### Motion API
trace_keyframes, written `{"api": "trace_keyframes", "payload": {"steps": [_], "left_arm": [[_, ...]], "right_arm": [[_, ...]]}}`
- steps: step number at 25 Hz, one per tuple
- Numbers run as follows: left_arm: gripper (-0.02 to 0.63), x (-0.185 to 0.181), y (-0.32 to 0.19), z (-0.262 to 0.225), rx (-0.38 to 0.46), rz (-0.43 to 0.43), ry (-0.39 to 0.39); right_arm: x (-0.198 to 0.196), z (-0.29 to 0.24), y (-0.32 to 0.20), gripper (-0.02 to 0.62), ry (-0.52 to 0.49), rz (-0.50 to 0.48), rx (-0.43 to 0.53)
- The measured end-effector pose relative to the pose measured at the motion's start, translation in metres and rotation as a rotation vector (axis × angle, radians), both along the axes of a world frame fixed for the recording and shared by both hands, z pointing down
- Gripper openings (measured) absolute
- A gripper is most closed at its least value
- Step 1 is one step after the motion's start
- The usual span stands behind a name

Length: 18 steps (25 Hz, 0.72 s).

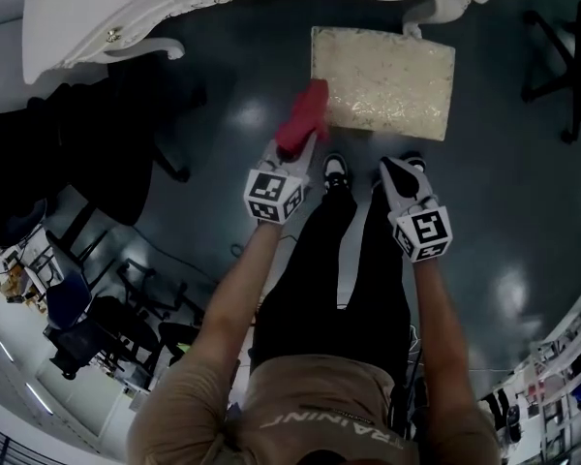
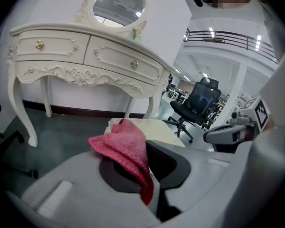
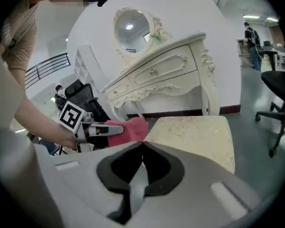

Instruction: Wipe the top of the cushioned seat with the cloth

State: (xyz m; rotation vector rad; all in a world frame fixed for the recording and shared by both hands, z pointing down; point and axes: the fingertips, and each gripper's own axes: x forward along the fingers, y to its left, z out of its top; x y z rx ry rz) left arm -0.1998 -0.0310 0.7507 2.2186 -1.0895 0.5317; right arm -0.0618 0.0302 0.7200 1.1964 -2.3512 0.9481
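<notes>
Left tool (image 2: pixel 149 148): jaws pinch a pink cloth (image 2: pixel 125 146). We see the fabric caught between the dark pads. Most of it bunches above and to the left of the tips, and a short tail hangs below them. From the head view, the left tool (image 1: pixel 306 143) points forward, and the cloth (image 1: pixel 304 114) sits at its tip, over the left near corner of the seat (image 1: pixel 387 80). We cannot tell whether the cloth rests on the cushion or hangs just above it.

Right tool (image 3: pixel 142 145): jaws pressed together at the tips, nothing between them. In the head view the right tool (image 1: pixel 391 168) is held short of the seat's near edge, apart from the cushion, above the person's feet. From its own view we see the left tool (image 3: pixel 102 129) to its left with the cloth (image 3: pixel 128 129) against the edge of the seat (image 3: pixel 194 132). The left gripper view shows the right tool (image 2: pixel 228 133) off to the right.

Seat: pale, cream, rectangular cushion with a speckled top. It stands on a dark glossy floor (image 1: pixel 223 95), just in front of a white carved vanity (image 2: pixel 85 56). The vanity has curved legs, drawers with small gold knobs, and an oval mirror (image 2: pixel 119 4) on top.

Further out, a black office chair (image 2: pixel 197 103) stands to the right of the vanity.
</notes>
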Motion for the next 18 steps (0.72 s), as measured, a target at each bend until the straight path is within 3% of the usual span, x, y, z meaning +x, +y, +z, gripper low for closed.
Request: {"api": "trace_keyframes", "payload": {"steps": [4, 10, 18], "left_arm": [[0.038, -0.034, -0.004, 0.016, -0.011, -0.032, -0.032], [0.038, -0.056, -0.005, 0.05, -0.055, -0.048, -0.054], [0.038, -0.032, -0.011, 0.083, -0.044, -0.033, -0.036]], "right_arm": [[-0.019, 0.005, 0.014, 0.002, 0.042, -0.055, -0.014], [-0.045, 0.017, 0.02, 0.002, 0.058, -0.127, -0.039], [-0.061, 0.029, 0.007, 0.002, 0.032, -0.107, -0.047]]}}
